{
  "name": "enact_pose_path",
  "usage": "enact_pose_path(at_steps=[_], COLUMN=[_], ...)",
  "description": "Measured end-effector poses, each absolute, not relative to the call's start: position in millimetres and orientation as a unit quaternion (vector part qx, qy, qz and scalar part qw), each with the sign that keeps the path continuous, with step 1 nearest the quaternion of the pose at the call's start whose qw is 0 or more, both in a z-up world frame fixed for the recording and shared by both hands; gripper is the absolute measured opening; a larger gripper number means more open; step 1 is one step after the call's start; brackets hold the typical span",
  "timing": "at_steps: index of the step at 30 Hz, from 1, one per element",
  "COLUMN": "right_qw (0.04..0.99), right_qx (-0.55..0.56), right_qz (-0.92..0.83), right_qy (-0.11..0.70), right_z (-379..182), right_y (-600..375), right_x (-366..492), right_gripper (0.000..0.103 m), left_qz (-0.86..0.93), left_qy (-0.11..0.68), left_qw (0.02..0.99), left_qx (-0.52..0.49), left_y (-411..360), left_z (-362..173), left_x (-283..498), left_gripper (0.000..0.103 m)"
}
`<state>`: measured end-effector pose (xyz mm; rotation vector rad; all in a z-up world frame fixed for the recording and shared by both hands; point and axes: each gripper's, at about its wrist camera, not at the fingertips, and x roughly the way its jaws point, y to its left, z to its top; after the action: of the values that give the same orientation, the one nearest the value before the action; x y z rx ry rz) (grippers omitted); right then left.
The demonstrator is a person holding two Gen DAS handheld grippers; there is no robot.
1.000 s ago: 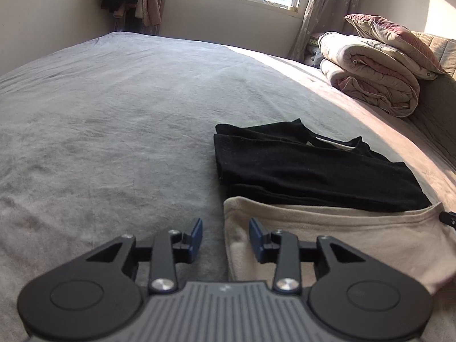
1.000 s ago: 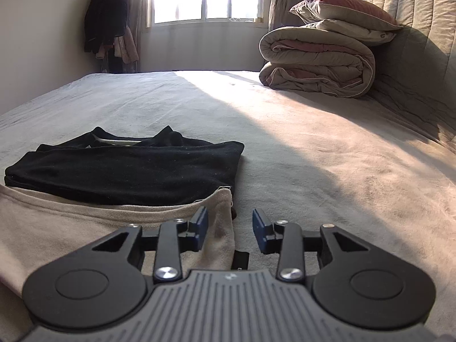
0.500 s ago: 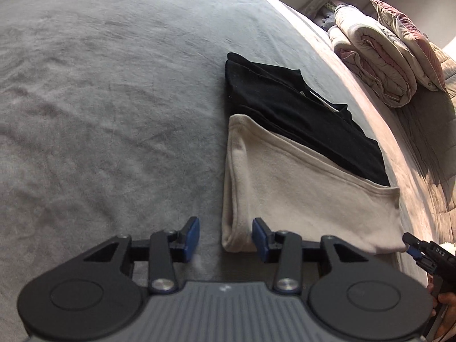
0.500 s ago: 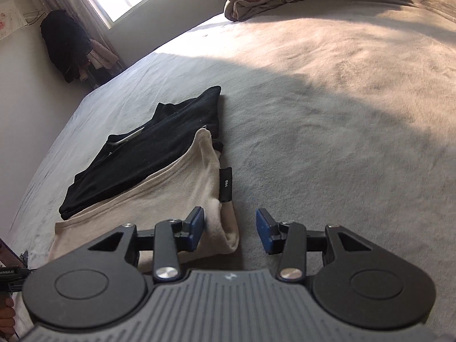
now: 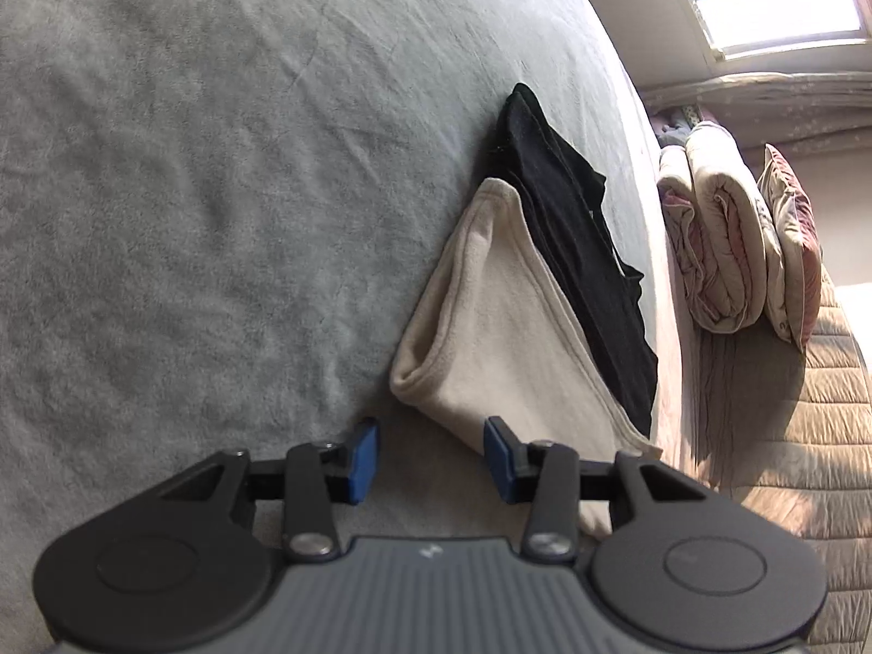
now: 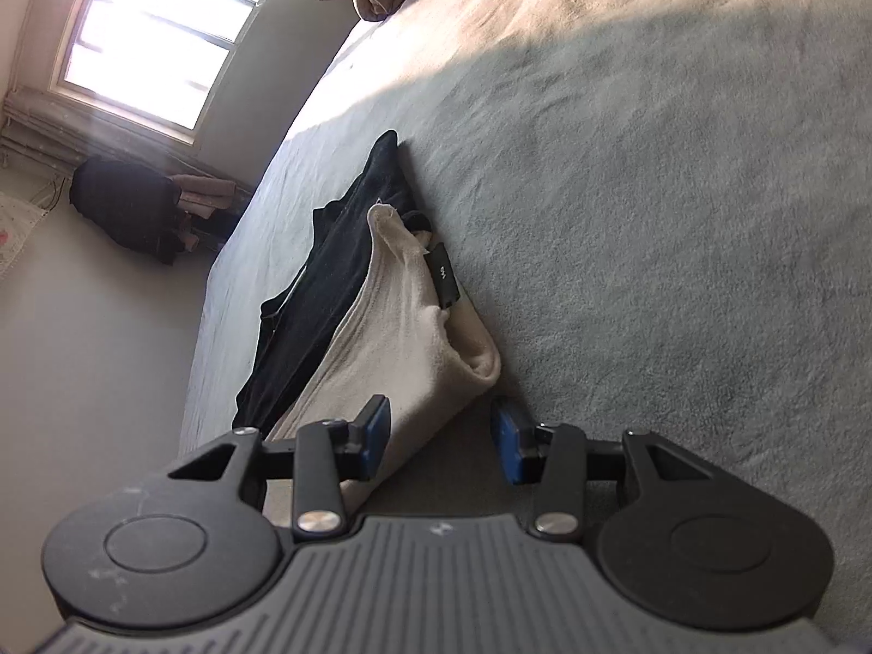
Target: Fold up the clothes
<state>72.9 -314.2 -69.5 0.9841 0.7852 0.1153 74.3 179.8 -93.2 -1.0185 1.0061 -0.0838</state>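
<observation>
Cream garment (image 5: 501, 338), my landmark, lies folded on the grey bedspread (image 5: 191, 191), and I see the folded black garment (image 5: 577, 250) touching its far edge. My left gripper (image 5: 430, 458) hangs spread, holding nothing, at the cream piece's near corner. My right gripper (image 6: 441, 447) gapes equally wide at its opposite near corner.
</observation>
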Motion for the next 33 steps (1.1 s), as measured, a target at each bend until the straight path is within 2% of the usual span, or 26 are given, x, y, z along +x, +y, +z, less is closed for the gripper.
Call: enact_pose_path(at_steps=[4, 5, 6, 8, 10, 12, 33], right_qw=[0.808, 0.808, 0.808, 0.804, 0.793, 0.785, 0.779], right_qx=[0.479, 0.485, 0.49, 0.505, 0.528, 0.545, 0.552], right_qz=[0.034, 0.027, 0.021, 0.008, -0.008, -0.02, -0.028], right_qy=[0.34, 0.333, 0.326, 0.315, 0.303, 0.293, 0.297], right_z=[-74, -76, -77, -81, -87, -89, -53], right_y=[-311, -312, -312, -315, -319, -322, -315], right_x=[78, 79, 80, 80, 80, 78, 38], right_gripper=[0.045, 0.04, 0.037, 0.024, 0.017, 0.013, 0.012], left_qz=[-0.006, 0.001, 0.007, 0.023, 0.037, 0.044, 0.041], left_qy=[0.408, 0.399, 0.391, 0.383, 0.381, 0.38, 0.393], left_qw=[0.767, 0.77, 0.773, 0.778, 0.775, 0.766, 0.78], left_qx=[-0.496, -0.498, -0.5, -0.498, -0.502, -0.516, -0.485], left_y=[167, 164, 162, 158, 159, 164, 195], left_z=[-101, -101, -102, -103, -107, -108, -62], left_x=[69, 70, 70, 73, 79, 81, 47], left_gripper=[0.042, 0.041, 0.037, 0.028, 0.009, 0.007, 0.005])
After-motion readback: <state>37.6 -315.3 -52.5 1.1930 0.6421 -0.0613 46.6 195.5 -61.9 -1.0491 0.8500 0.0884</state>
